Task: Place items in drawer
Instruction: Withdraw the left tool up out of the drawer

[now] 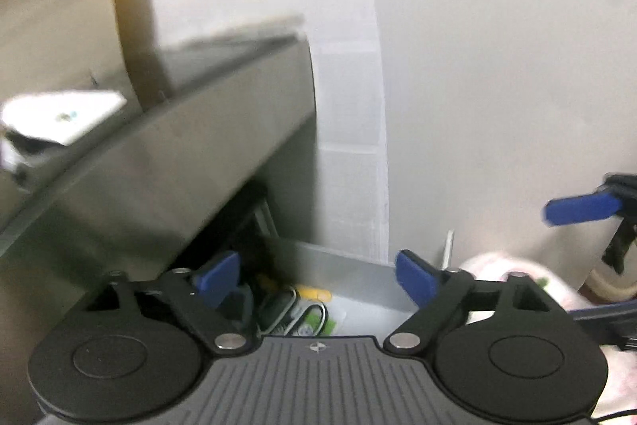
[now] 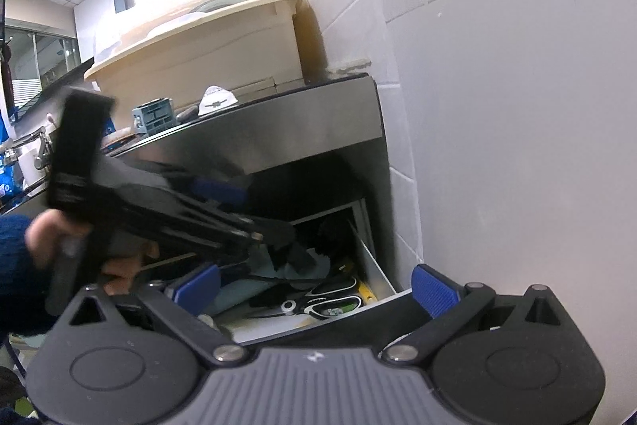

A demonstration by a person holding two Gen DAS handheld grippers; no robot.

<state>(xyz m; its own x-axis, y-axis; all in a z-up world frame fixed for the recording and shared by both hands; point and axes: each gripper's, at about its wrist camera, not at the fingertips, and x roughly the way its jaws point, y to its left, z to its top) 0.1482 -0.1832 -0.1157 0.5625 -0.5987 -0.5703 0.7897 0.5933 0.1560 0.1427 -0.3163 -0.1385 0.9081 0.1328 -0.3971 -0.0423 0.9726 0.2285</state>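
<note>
A dark counter [image 2: 278, 130] with a steel front runs up to the tiled wall. On it stand a cream plastic tub [image 2: 207, 46], a small grey-blue block [image 2: 154, 115] and a white folded mask [image 2: 217, 100] — the mask just in front of the tub, the block left of it.

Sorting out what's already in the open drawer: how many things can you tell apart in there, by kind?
Black-handled scissors: 1
Grey-blue folded cloth: 1
Yellow flat tool at the drawer's side wall: 1
Total: 3 that can be told apart; other dark items at the back are too blurred to name.
</note>
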